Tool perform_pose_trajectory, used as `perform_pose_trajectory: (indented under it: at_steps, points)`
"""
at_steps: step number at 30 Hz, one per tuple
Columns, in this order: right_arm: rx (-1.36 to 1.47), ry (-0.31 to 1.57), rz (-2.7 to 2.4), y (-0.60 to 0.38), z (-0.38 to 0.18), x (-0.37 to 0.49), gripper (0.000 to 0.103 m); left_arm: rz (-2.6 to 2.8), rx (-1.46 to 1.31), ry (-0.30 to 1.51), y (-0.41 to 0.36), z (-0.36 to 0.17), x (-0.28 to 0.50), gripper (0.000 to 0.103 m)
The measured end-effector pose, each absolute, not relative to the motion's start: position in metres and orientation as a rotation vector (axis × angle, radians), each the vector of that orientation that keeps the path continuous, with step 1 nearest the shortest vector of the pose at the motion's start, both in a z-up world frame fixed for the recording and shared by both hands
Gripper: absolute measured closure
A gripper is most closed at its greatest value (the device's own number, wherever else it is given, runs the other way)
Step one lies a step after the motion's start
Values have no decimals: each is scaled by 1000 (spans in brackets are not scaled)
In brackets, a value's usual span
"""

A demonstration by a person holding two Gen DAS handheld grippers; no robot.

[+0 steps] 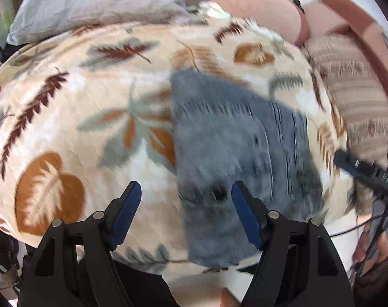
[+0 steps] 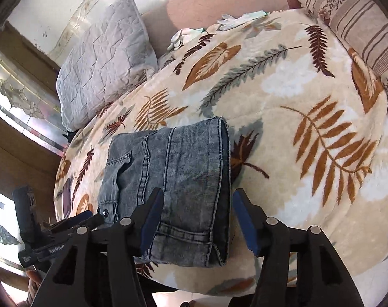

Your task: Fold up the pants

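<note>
1. The right gripper (image 2: 194, 220) hangs just above the near end of the pants (image 2: 173, 179), its jaws apart and holding nothing.
2. The left gripper (image 1: 186, 212) also stands apart and empty over the pants (image 1: 232, 158); its view is smeared by motion, so whether a fingertip touches the cloth is hard to judge.
3. The pants, grey-blue denim, lie folded into a compact stack on the leaf-patterned blanket (image 2: 296, 97) covering the bed, near its front edge.
4. Denim is likely thick, fairly heavy and limp; layers slide apart, so grip the stitched hem or folded edge, pinching every layer.
5. A grey pillow (image 2: 101, 61) lies well apart.
</note>
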State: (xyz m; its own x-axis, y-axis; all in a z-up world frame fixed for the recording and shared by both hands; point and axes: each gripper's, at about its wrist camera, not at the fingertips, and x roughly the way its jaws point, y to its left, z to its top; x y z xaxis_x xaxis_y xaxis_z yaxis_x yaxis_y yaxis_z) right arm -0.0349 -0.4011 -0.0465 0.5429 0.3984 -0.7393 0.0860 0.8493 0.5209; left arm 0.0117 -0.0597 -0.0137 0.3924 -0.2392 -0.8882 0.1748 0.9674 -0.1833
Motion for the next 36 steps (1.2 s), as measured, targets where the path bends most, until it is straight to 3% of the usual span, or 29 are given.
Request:
perform_pose_trajectory:
  at_steps: [4,10,11,12,13,15,19,20,21,23,28,29,30,32,34,36]
  points:
    - [592,977,200,-408,-50,-18,31,-285,-180,1192,-43,-8,43,29]
    - [644,1033,196,-404,-85,26,30,-350,-259,1360,-67,-52,75,30]
    - [650,1055,203,-402,-93,33,35,-388,-293,1385,-74,-59,77,34]
    - [666,1068,249,-396,-98,40,74,-411,-303,1389,-79,-59,77,36]
    - [645,1062,276,-391,-94,42,96,-403,-272,1370,-86,-58,77,36]
    - [543,1002,297,-382,-75,43,94,-385,-210,1357,-94,-58,77,35]
    - [490,1078,269,-388,-79,44,84,-415,-277,1367,-78,-55,74,35]
    - [530,1085,284,-393,-82,39,69,-426,-290,1363,-72,-53,72,34]
    - [593,1086,314,-400,-88,30,44,-436,-305,1360,-69,-53,71,33]
    - [656,1079,362,-403,-99,15,25,-464,-344,1379,-66,-60,68,28]
    - [694,1095,499,-374,-124,2,25,-453,-334,1404,-85,-74,64,26]
    - [631,1095,484,-366,-117,2,30,-453,-325,1394,-86,-72,63,29]
    - [607,1088,479,-363,-110,1,47,-452,-326,1383,-85,-70,61,33]
    - [548,1089,473,-357,-100,1,61,-457,-328,1367,-82,-65,58,53]
    - [513,1100,472,-350,-89,1,67,-469,-339,1353,-75,-60,57,64]
    - [501,1080,491,-346,-72,3,72,-489,-374,1342,-69,-53,60,67]
